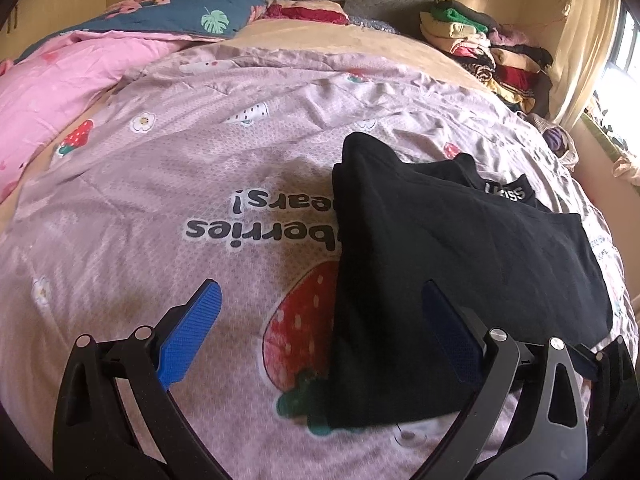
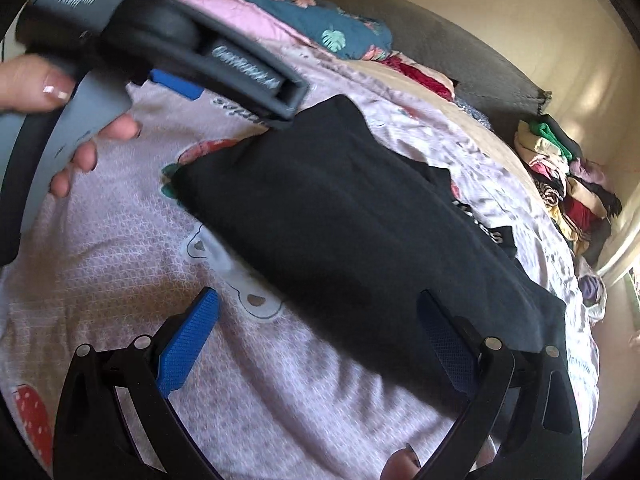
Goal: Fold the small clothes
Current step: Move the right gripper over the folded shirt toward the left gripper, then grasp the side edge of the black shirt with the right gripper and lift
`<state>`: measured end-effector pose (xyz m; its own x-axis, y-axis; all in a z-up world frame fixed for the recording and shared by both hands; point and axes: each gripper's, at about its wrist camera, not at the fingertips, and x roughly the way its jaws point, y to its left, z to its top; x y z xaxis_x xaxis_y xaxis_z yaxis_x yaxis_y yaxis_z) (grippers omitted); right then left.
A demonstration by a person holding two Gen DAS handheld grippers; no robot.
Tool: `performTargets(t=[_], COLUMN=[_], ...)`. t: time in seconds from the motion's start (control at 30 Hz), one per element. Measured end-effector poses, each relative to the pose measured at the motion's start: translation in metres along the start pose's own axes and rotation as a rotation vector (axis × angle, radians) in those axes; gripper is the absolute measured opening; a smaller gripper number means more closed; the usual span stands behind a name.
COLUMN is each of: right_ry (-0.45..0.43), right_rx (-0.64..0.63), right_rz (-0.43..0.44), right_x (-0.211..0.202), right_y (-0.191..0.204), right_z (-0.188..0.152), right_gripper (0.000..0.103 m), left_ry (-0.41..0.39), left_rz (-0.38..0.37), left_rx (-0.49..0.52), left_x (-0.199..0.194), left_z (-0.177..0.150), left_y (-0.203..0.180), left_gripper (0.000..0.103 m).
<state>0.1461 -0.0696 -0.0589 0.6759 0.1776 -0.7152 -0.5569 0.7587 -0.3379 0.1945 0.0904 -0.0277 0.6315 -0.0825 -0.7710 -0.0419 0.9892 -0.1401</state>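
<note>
1. Left gripper (image 1: 320,332) and right gripper (image 2: 318,330) both gape wide, holding nothing.
2. The black shirt (image 1: 460,248) lies partly folded on the quilt (image 1: 160,184), at 2 o'clock of the left gripper.
3. Probably light, limp cloth; pinch a near corner or hem.

The black garment (image 1: 460,280) hides part of the bedspread lettering (image 1: 256,216).
</note>
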Motion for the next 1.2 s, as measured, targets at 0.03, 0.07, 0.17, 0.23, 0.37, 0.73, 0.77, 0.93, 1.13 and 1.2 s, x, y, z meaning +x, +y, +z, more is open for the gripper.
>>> performTargets(t=[0.03, 0.07, 0.17, 0.23, 0.37, 0.73, 0.77, 0.93, 1.13, 1.2], right_ry=[0.005, 0.007, 0.013, 0.017, 0.027, -0.011, -0.021, -0.116, -0.168, -0.171], right_rx=[-0.002, -0.001, -0.004, -0.011, -0.026, -0.052, -0.058, -0.070, -0.052, -0.039], right_rz=[0.000, 0.000, -0.002, -0.006, -0.022, -0.093, -0.101, -0.143, -0.067, -0.029], right_x=[0.004, 0.006, 0.015, 0.021, 0.033, 0.058, 0.057, 0.043, 0.027, 0.026], right_y=[0.001, 0.002, 0.002, 0.003, 0.004, -0.005, -0.004, -0.008, -0.016, -0.020], right_z=[0.002, 0.003, 0.009, 0.012, 0.021, 0.040, 0.040, 0.040, 0.039, 0.039], right_gripper=[0.098, 0.098, 0.098, 0.098, 0.098, 0.098, 0.098, 0.091, 0.055, 0.041], left_ry=[0.003, 0.007, 0.017, 0.027, 0.041, 0.055, 0.057, 0.077, 0.120, 0.127], left_rz=[0.005, 0.009, 0.015, 0.024, 0.022, 0.023, 0.020, -0.004, -0.098, -0.107], left_rx=[0.001, 0.000, -0.009, -0.017, -0.028, -0.031, -0.033, -0.046, -0.110, -0.120], left_x=[0.003, 0.007, 0.016, 0.022, 0.032, 0.046, 0.048, 0.054, 0.063, 0.065], left_z=[0.002, 0.003, 0.008, 0.011, 0.015, 0.024, 0.025, 0.033, 0.043, 0.045], left_y=[0.001, 0.002, 0.007, 0.010, 0.015, 0.014, 0.014, 0.012, 0.010, 0.009], left_gripper=[0.094, 0.094, 0.094, 0.094, 0.094, 0.094, 0.094, 0.094, 0.094, 0.093])
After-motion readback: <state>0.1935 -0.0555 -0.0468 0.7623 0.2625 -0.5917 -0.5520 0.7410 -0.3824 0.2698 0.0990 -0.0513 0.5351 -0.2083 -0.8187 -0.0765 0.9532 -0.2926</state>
